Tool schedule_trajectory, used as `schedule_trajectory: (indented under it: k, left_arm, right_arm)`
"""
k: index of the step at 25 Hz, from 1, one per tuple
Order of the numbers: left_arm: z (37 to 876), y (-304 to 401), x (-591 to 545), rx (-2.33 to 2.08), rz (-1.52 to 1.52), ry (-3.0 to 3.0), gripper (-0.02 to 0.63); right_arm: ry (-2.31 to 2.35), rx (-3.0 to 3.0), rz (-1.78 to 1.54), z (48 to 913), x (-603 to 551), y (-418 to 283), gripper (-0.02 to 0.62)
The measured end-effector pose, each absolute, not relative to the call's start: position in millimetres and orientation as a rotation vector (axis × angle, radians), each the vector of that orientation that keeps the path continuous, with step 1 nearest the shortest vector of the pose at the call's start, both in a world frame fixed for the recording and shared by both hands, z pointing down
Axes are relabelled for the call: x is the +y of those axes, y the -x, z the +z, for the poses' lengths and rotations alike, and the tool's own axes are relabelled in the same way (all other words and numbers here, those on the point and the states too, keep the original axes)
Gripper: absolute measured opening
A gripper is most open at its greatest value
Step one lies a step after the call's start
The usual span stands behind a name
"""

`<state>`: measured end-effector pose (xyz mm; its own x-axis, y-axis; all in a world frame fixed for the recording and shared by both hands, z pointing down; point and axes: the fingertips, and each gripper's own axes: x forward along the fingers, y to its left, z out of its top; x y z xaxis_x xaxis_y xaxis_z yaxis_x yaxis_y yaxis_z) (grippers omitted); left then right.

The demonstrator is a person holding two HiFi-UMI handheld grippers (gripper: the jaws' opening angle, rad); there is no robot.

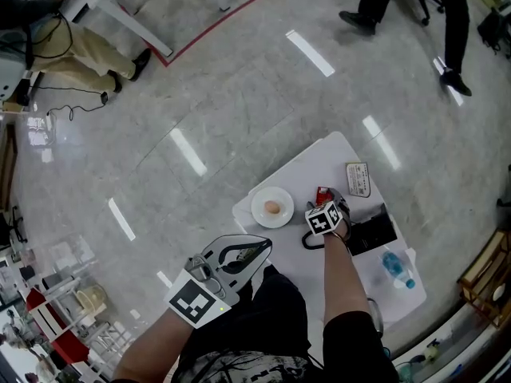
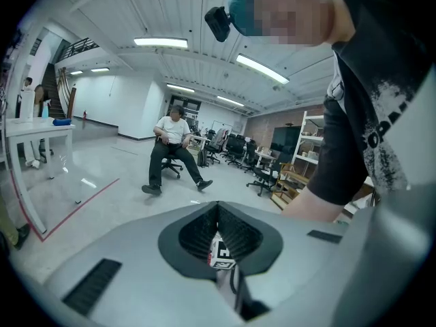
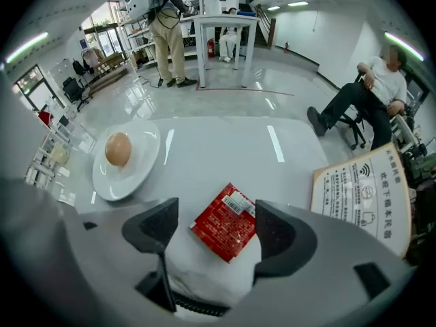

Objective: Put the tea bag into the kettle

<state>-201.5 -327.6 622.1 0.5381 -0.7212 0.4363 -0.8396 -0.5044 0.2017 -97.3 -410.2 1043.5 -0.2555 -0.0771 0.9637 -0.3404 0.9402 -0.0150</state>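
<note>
Tea bag (image 3: 225, 221) lies flat on the table (image 3: 225, 148) straight beneath my right gripper (image 3: 218, 227), turned cornerwise between its wide-open jaws, neither touching it. My left gripper (image 2: 218, 231) hangs closed and empty, well back.

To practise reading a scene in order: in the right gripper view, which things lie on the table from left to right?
plate → tea bag → card
</note>
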Motion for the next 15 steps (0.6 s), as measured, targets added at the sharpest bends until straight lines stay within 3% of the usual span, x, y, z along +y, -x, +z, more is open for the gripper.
schedule_trajectory:
  k: [7, 10, 13, 15]
  left_arm:
    - [625, 202, -326, -1.272, 0.412, -2.384, 0.006]
    - [626, 202, -325, -1.272, 0.403, -2.382, 0.006]
    - [627, 201, -325, -1.275, 0.405, -2.376, 0.006]
    - [628, 198, -323, -1.268, 0.413, -2.376, 0.006]
  right_arm:
    - [-0.293, -1.815, 0.308, 1047, -412, 96, 0.347]
    - [-0.280, -1.828, 0.298, 1044, -406, 97, 0.260]
    - [-0.264, -1.840, 0.254, 1045, -393, 104, 0.055]
    - [-0.288, -1.846, 0.249, 1046, -389, 104, 0.022]
